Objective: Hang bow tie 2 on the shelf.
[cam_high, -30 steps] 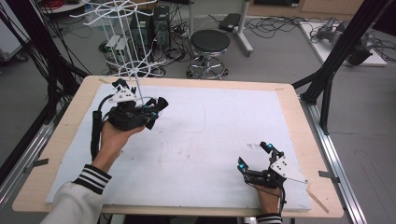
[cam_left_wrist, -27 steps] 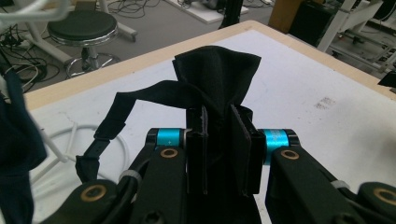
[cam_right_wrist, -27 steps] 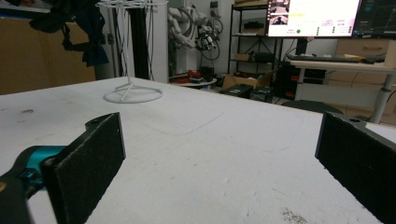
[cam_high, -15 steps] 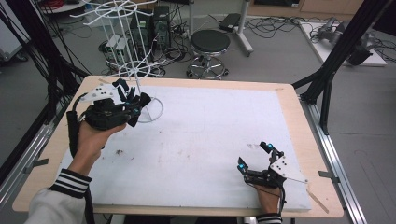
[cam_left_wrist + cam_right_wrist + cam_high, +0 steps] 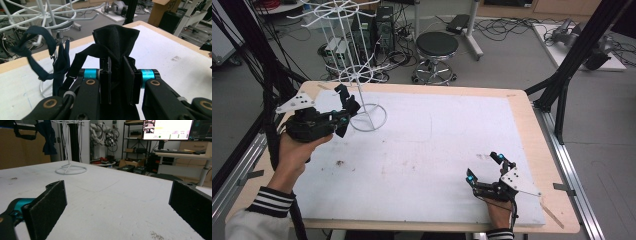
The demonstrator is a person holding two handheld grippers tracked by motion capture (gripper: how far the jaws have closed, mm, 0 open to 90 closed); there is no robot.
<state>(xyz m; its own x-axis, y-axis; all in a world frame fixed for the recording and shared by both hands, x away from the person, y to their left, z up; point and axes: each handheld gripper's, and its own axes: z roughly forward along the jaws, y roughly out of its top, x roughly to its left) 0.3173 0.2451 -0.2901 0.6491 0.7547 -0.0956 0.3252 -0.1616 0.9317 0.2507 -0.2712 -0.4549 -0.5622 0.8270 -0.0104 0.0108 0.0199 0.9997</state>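
Holding a dark cloth (image 5: pixel 116 40), soft and limp, clenched in our left gripper (image 5: pixel 117 82) by its bunched edge; right gripper (image 5: pixel 486 169) released, lower right.

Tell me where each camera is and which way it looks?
High view: above the table's near edge, looking forward and down; both hands and sleeves show.
Left gripper view: on the left gripper, looking past jaws shut on a dark cloth.
Right gripper view: on the right gripper, low, looking across the table between open jaws.
All three see the white wire rack.
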